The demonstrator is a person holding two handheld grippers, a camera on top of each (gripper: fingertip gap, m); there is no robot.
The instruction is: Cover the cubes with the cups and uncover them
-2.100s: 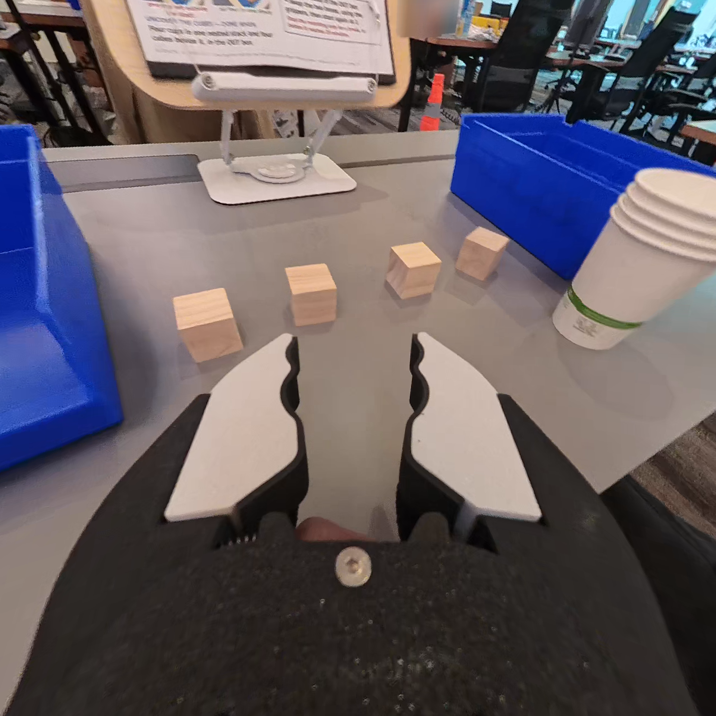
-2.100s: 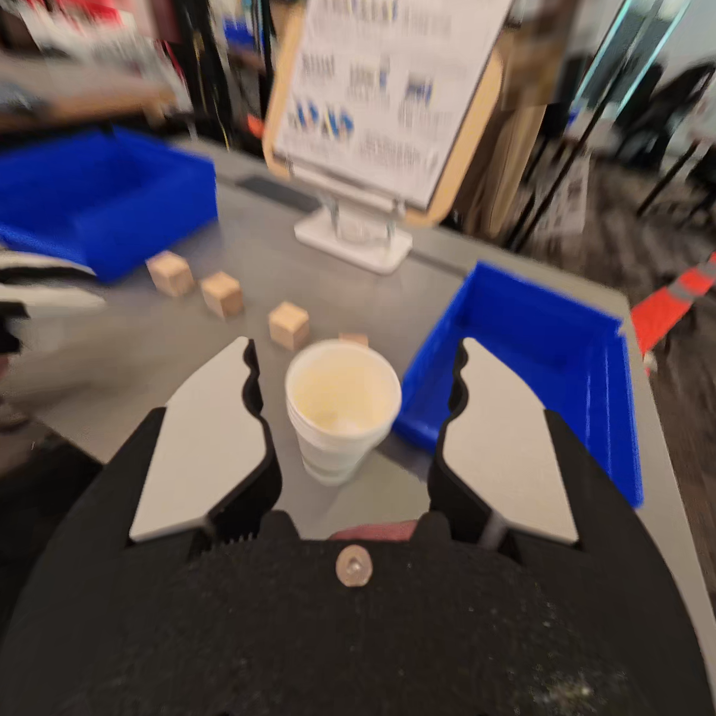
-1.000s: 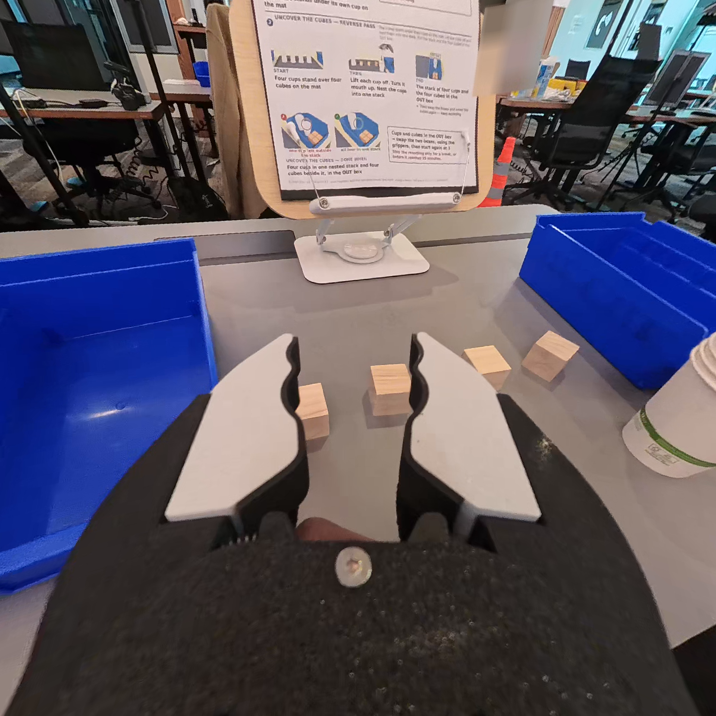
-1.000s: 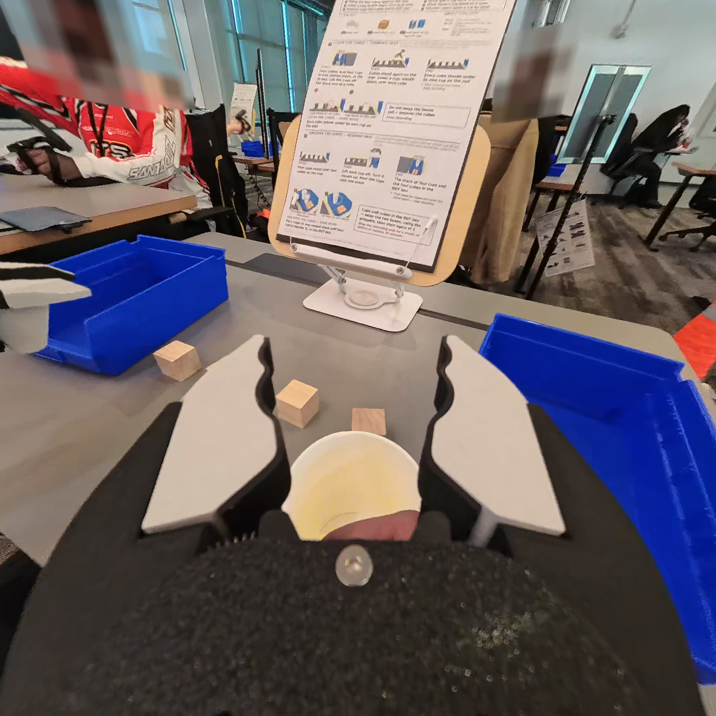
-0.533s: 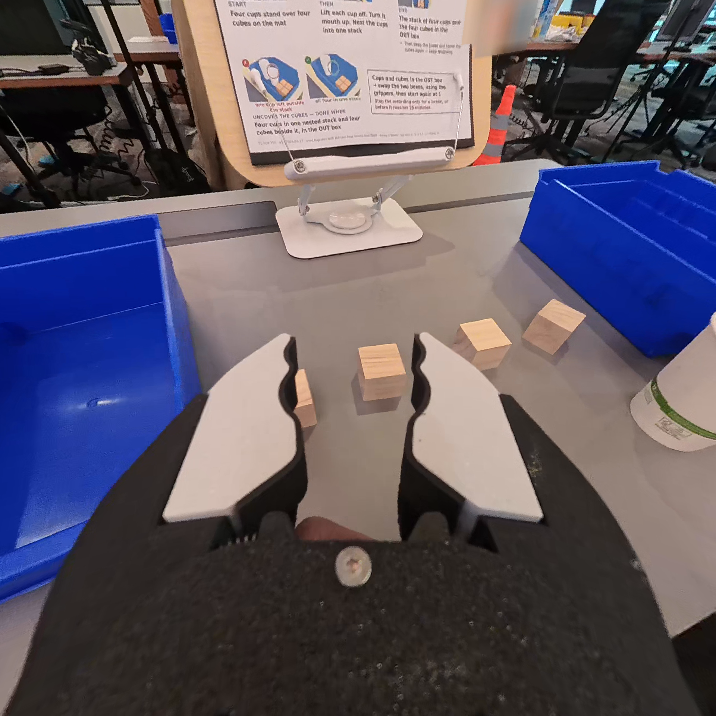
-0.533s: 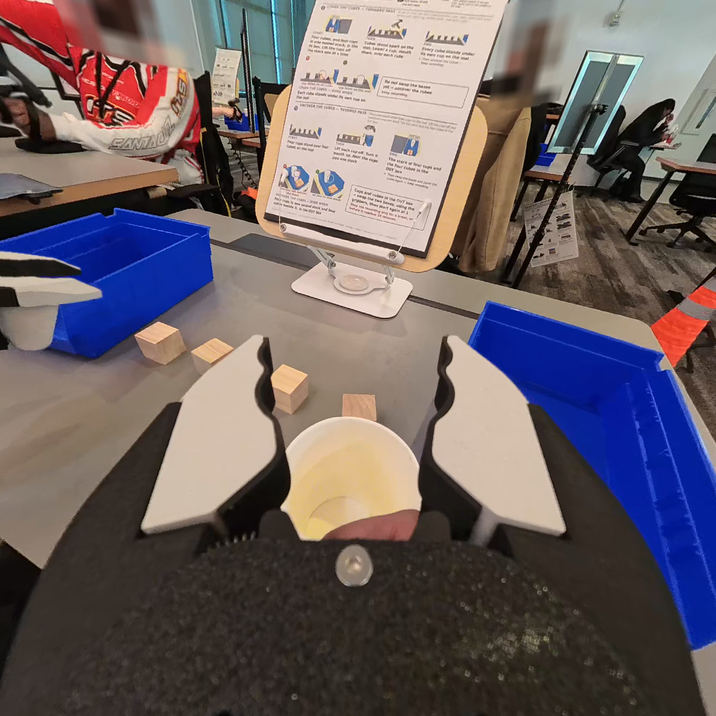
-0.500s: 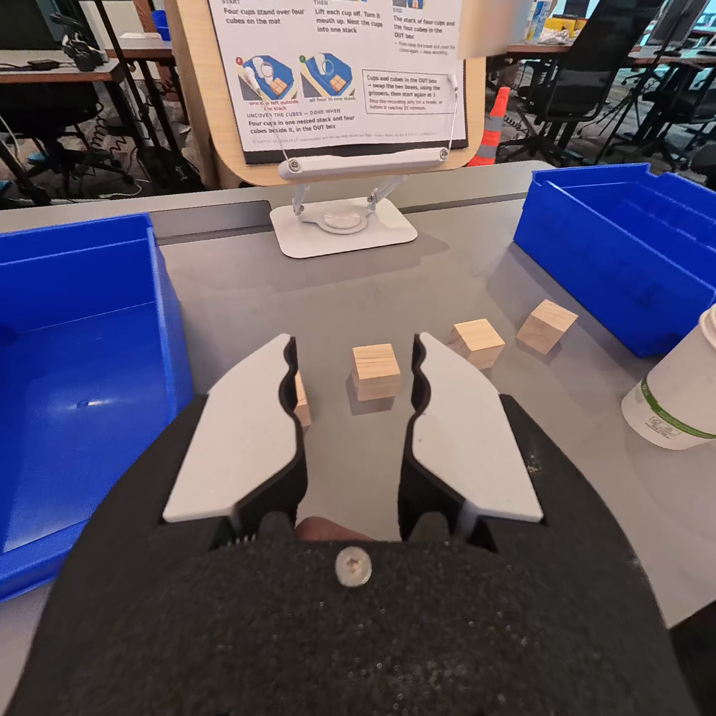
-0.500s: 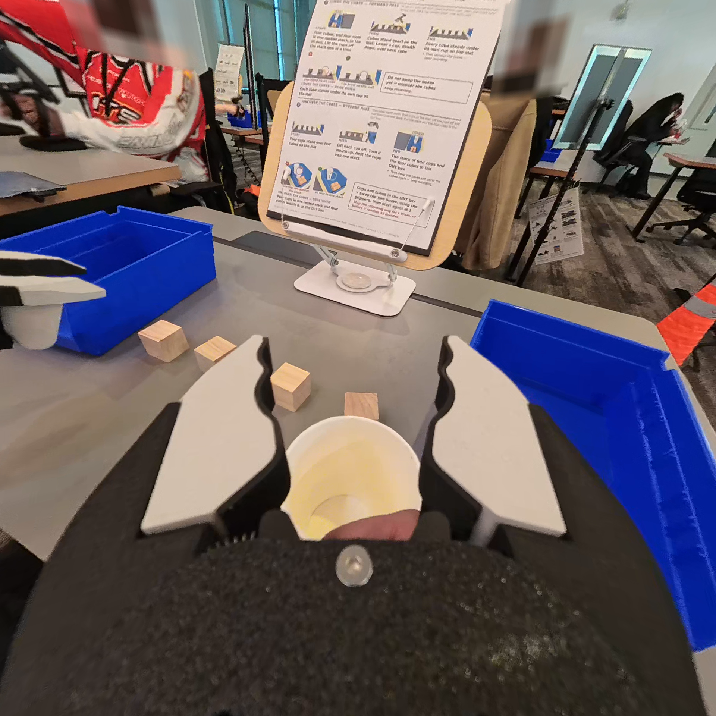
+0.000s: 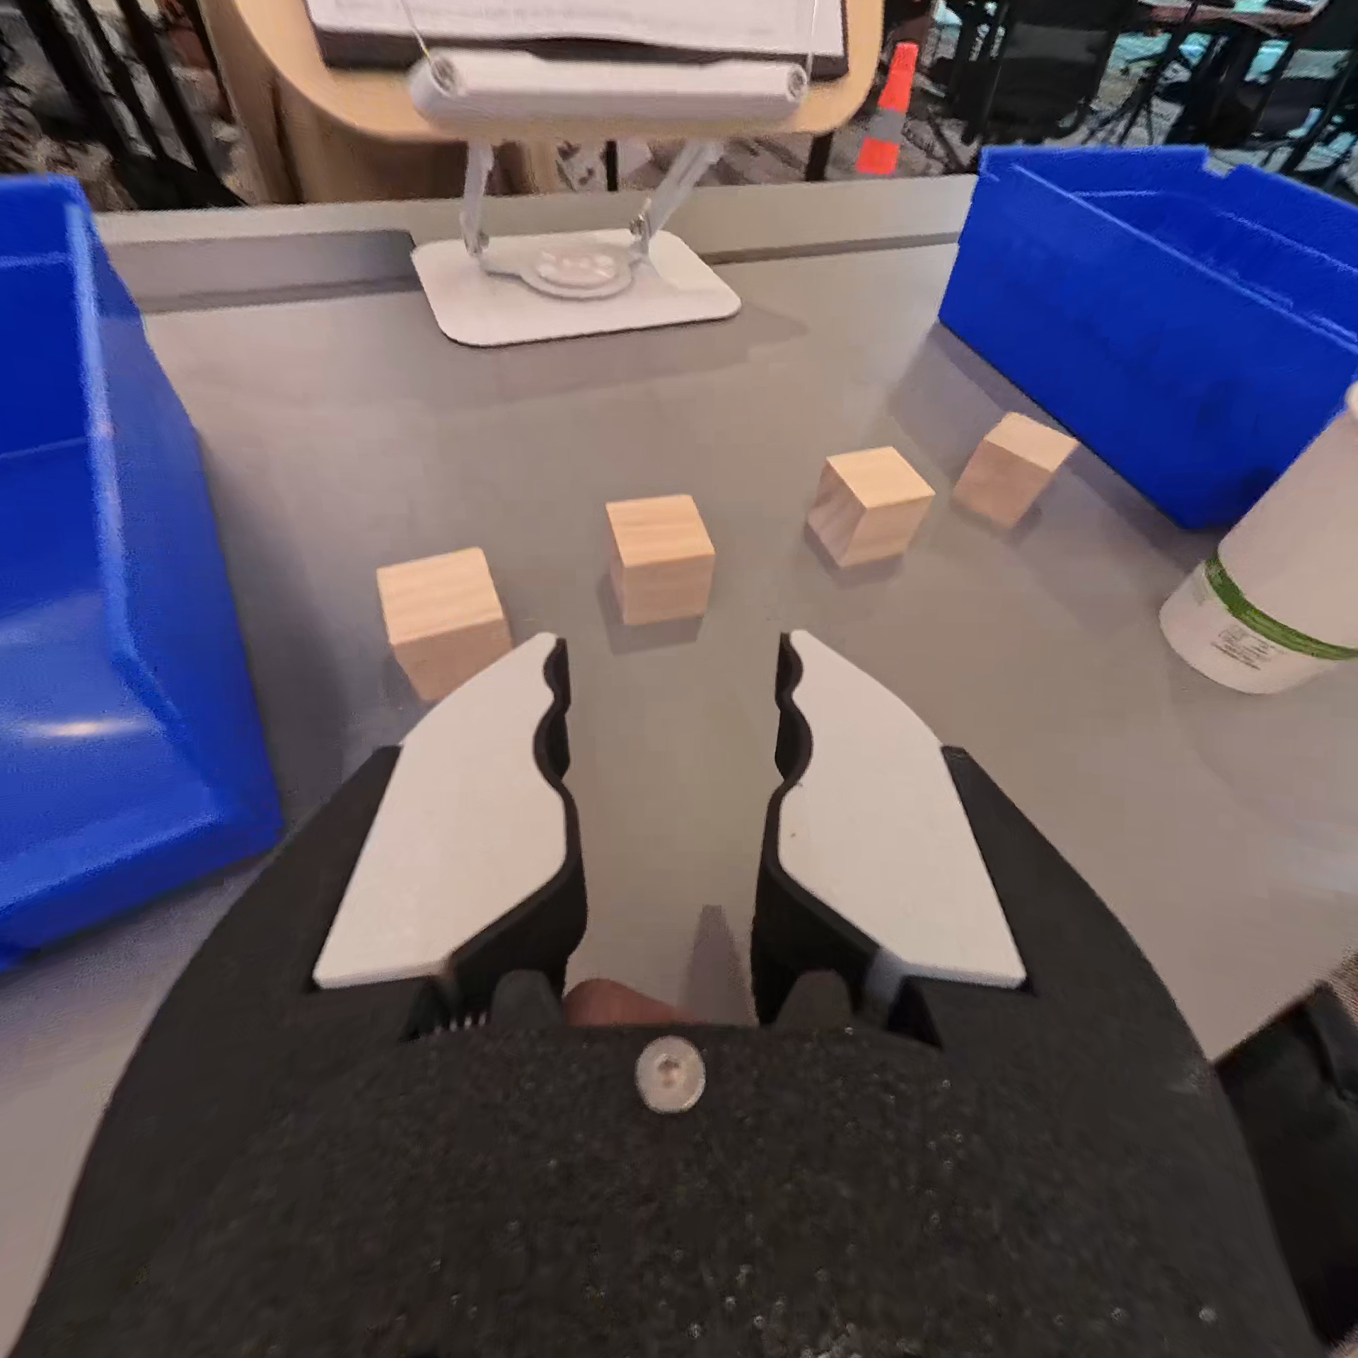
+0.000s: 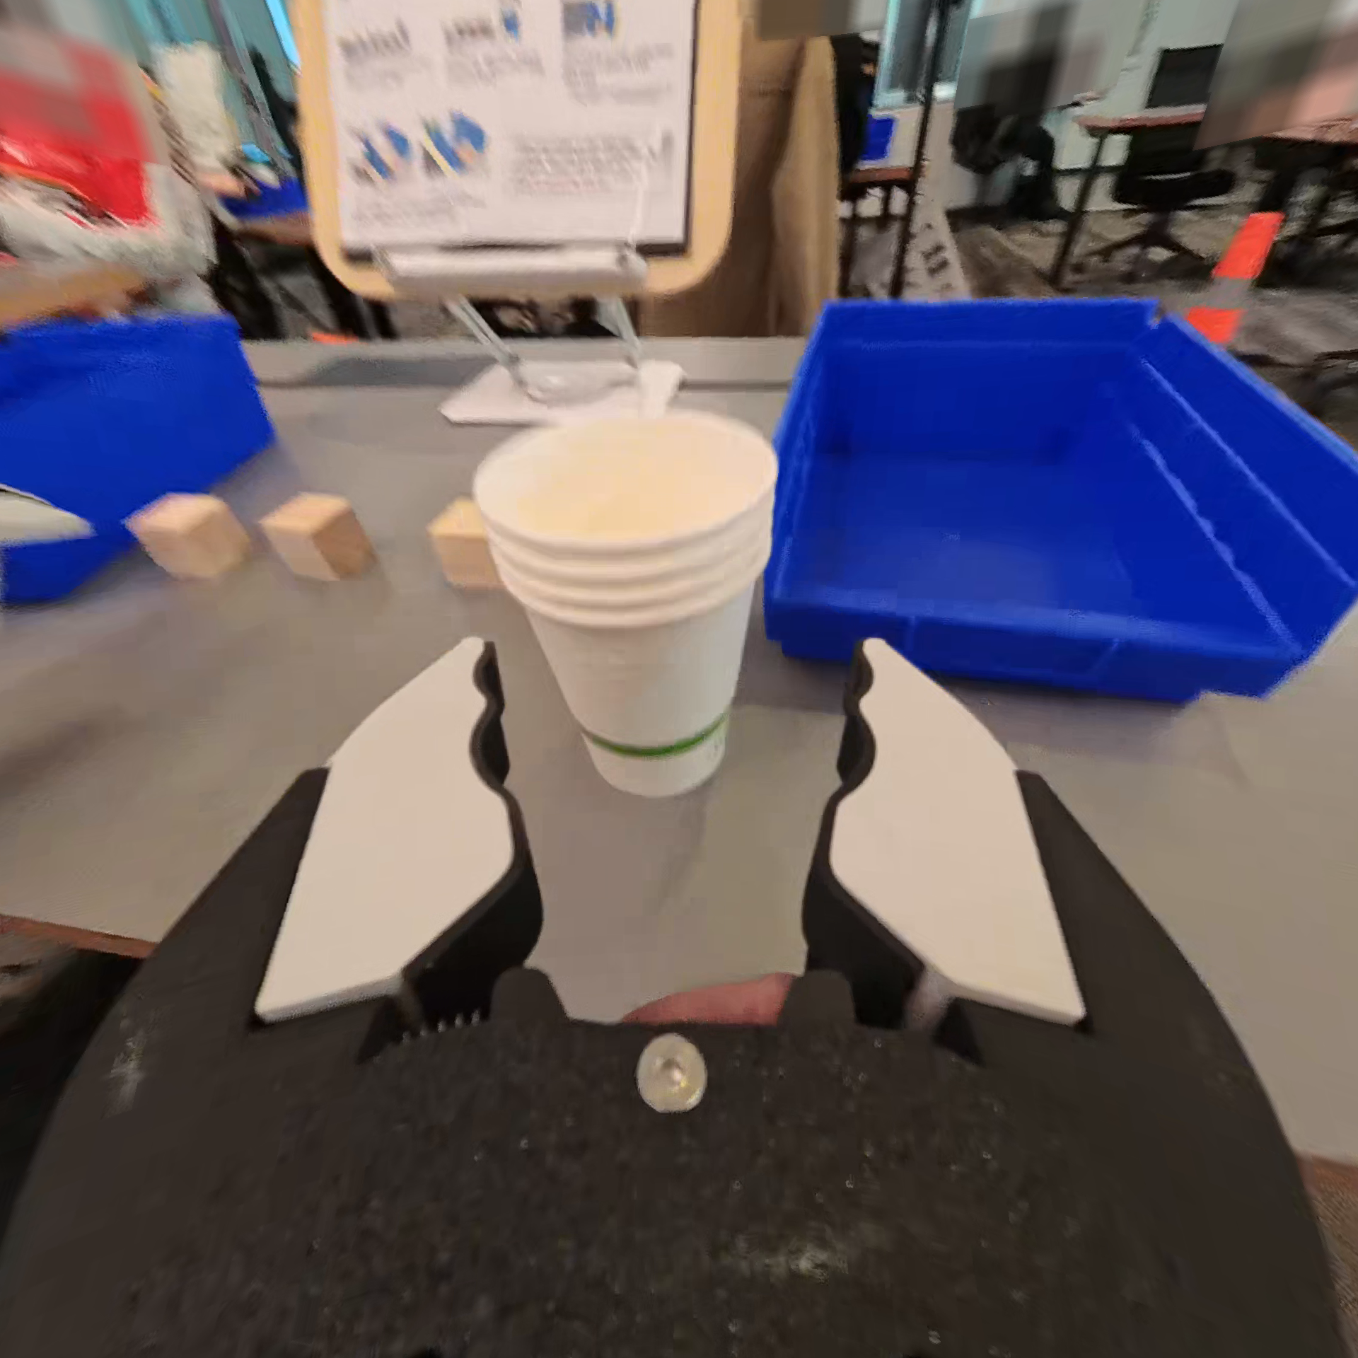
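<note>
Several wooden cubes stand in a row on the grey table: in the left wrist view at the left (image 9: 441,617), the middle (image 9: 659,558), right of it (image 9: 871,507) and the far right (image 9: 1010,469). A nested stack of white paper cups (image 10: 639,588) stands upright, mouth up, near the right bin; it also shows in the left wrist view (image 9: 1286,588). My left gripper (image 9: 669,647) is open and empty, just short of the cube row. My right gripper (image 10: 672,647) is open, its fingers on either side of the stack's lower part without touching it. Three cubes (image 10: 316,544) show left of the stack.
A blue bin (image 9: 110,588) stands at the left and another blue bin (image 10: 1029,514) at the right, close to the cups. A white stand base (image 9: 573,286) with an instruction board is at the back. The table's front edge is near me.
My right gripper has dropped from above the cup stack's mouth to a level facing its side. My left gripper has tilted down, and the cubes now lie beyond its fingertips.
</note>
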